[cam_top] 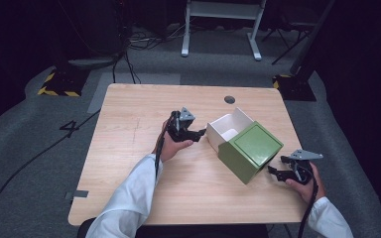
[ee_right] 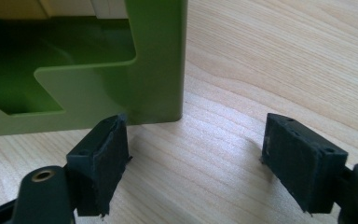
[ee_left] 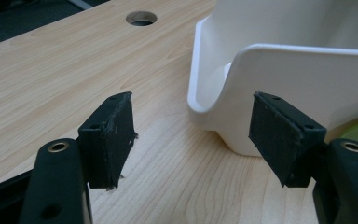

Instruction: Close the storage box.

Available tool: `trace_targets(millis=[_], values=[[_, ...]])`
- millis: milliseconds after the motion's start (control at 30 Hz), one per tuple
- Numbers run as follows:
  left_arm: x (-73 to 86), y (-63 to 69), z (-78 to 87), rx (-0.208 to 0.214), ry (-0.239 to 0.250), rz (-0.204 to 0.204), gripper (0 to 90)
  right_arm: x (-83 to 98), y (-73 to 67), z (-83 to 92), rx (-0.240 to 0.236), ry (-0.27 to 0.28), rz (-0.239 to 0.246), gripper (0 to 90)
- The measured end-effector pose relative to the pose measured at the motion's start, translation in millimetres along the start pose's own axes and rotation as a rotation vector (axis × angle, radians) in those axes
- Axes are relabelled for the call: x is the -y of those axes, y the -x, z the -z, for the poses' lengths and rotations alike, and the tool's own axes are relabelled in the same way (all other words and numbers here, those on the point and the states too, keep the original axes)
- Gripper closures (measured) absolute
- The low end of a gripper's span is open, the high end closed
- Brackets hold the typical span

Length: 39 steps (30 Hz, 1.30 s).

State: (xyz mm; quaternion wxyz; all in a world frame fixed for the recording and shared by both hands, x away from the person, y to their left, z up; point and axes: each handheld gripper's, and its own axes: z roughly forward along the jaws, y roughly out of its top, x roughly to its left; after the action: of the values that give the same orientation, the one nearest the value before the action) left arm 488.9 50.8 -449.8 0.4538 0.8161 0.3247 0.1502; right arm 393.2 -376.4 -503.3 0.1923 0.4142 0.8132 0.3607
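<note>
A green box casing (cam_top: 250, 148) lies on the wooden table (cam_top: 129, 148), right of centre. A white drawer (cam_top: 228, 130) sticks halfway out of its far-left end. My left gripper (cam_top: 198, 133) is just left of the drawer, pointing at it. In the left gripper view the jaws (ee_left: 193, 140) stand open over bare wood, with the drawer's curved white front wall (ee_left: 284, 70) close behind the right jaw. My right gripper (cam_top: 273, 171) rests at the casing's near-right end. It is open (ee_right: 196, 154), and the green casing's corner (ee_right: 158, 60) rises just beyond its left jaw.
A round cable hole (cam_top: 229, 99) sits near the table's far edge, also seen in the left gripper view (ee_left: 141, 18). White-sleeved forearms come in from the bottom edge. Beyond the table are dark floor, cables and a white stand (cam_top: 221, 29).
</note>
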Motion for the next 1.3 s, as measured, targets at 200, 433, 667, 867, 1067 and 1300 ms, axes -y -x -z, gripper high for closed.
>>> trace_targets(millis=[200, 433, 667, 867, 1067, 1300], values=[[-6.0, 4.0, -6.8, 0.014, 0.002, -0.016, 30.5, 0.0, -0.1, 0.0, 0.0, 0.0, -0.001, 22.4], [-5.5, -4.9, -13.5, -0.015, 0.005, 0.013, 31.2, 0.0, -0.1, 0.0, 0.001, 0.0, -0.001, 22.4], [-8.3, 3.8, -14.5, 0.208, 0.041, -0.089, 28.4, 0.0, -0.1, 0.0, 0.0, 0.0, -0.001, 22.4], [-10.6, 12.6, -17.9, 0.247, 0.029, -0.113, 24.7, 0.1, 0.0, 0.1, -0.001, 0.0, 0.0, 22.4], [-12.6, 22.2, -14.7, 0.29, 0.038, -0.132, 23.6, 0.1, 0.0, 0.2, -0.001, 0.0, -0.001, 22.4], [-10.3, 34.0, -7.9, 0.308, 0.032, -0.153, 22.9, 0.3, 0.1, 0.3, -0.001, 0.0, 0.0, 22.4]])
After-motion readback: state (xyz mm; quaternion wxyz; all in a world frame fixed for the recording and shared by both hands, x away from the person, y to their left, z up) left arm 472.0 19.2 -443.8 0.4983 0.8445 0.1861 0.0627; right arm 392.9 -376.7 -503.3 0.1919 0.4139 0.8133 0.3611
